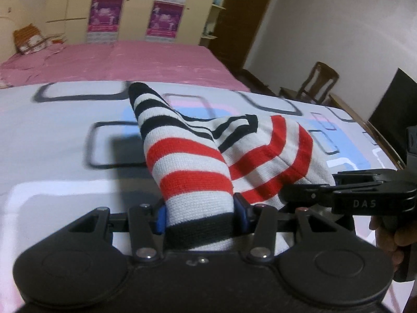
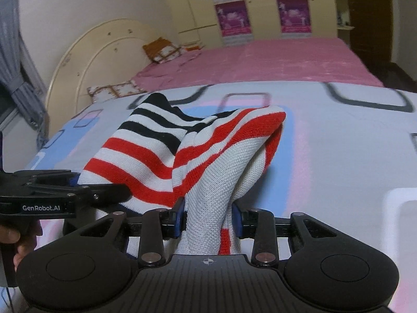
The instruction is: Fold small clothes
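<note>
A small knit garment (image 1: 192,156) with white, red and black stripes is held up over the bed. My left gripper (image 1: 200,216) is shut on its black-edged end. My right gripper (image 2: 209,217) is shut on the other end, a bunched white and red part of the garment (image 2: 208,161). The right gripper also shows at the right in the left wrist view (image 1: 310,195), and the left gripper at the left in the right wrist view (image 2: 104,193). The cloth sags between them in folds, its far end lifted off the bed.
Below lies a white bedsheet (image 1: 52,156) with blue, pink and black rectangles. Behind it is a pink bedspread (image 2: 286,60) with pillows (image 2: 161,49) by a cream headboard (image 2: 86,60). A wooden chair (image 1: 315,83) stands at the right, wardrobes behind.
</note>
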A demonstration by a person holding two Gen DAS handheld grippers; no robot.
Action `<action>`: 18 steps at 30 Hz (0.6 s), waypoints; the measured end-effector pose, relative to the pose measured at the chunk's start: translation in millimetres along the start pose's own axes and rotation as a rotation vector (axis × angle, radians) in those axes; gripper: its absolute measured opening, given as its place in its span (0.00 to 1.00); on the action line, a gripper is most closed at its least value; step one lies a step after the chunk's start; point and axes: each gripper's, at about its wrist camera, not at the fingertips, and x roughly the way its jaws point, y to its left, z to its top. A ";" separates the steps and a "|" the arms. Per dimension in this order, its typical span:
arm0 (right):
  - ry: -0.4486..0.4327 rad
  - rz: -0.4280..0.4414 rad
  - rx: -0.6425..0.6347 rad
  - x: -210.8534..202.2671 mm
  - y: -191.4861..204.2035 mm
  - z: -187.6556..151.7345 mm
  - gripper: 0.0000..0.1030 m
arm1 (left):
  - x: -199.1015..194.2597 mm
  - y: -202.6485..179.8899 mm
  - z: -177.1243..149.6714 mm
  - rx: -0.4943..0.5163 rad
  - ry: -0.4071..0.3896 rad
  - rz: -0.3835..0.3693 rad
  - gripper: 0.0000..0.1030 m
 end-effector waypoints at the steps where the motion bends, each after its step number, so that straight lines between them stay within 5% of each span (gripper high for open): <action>1: 0.006 0.009 -0.002 8.4 11.6 -0.6 0.35 | -5.0 9.5 -1.8 -0.005 0.003 0.006 0.46; 9: 0.056 0.056 0.014 71.6 81.7 -10.6 0.33 | -27.1 101.0 -27.9 -0.061 0.022 0.023 0.49; 11: 0.087 0.005 0.026 93.7 82.5 -17.6 0.33 | -16.7 124.5 -41.8 -0.133 0.032 -0.010 0.59; 13: 0.094 0.019 0.090 104.0 72.6 -23.5 0.34 | -13.7 133.2 -49.2 -0.175 -0.003 -0.011 0.80; 18: 0.098 0.016 0.124 95.9 66.6 -16.6 0.43 | -26.6 133.0 -48.3 -0.158 -0.033 0.003 0.82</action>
